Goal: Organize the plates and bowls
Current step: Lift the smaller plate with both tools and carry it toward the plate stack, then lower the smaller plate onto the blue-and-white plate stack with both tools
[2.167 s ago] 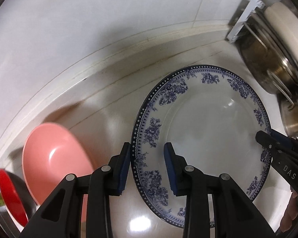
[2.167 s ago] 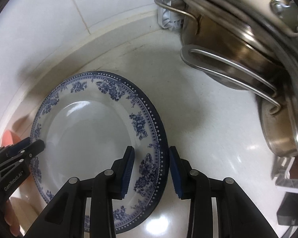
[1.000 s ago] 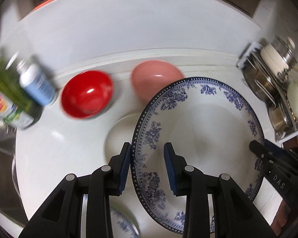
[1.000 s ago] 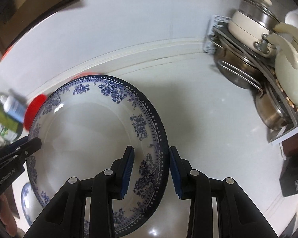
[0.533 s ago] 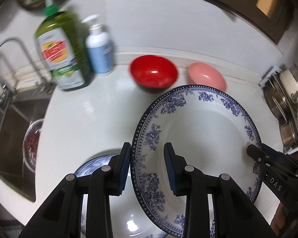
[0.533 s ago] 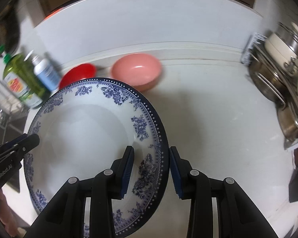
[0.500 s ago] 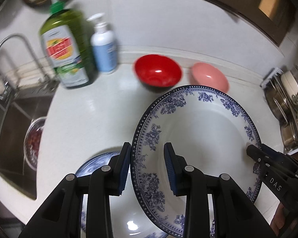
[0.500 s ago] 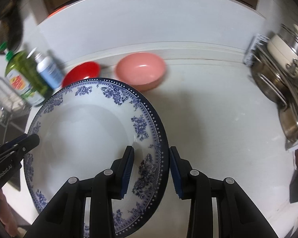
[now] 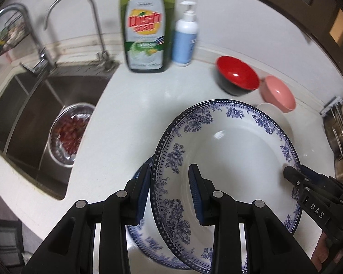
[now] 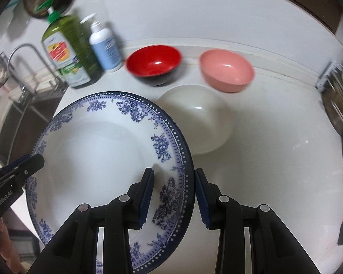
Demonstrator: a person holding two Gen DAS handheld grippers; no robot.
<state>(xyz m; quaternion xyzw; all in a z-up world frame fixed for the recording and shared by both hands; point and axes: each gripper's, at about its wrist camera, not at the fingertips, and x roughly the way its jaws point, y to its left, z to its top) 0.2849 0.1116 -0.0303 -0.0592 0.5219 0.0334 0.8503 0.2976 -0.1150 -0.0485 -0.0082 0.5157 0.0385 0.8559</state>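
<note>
Plate [image 9: 235, 150] carried sinkward, both grippers pinching rim; second plate [image 9: 146, 239] below, white bowl [image 10: 201, 118] beside.

obstacles: red bowl [image 10: 153, 65], pink bowl [image 10: 226, 69], white bowl [image 10: 197, 118] ahead; bottles [image 9: 146, 29] back-left; pot rack [image 10: 338, 114] right | free: bare counter [image 10: 274, 159] between white bowl and rack

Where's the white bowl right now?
The white bowl sits on the counter, in front of the red bowl and pink bowl, just right of the held plate in the right wrist view.
</note>
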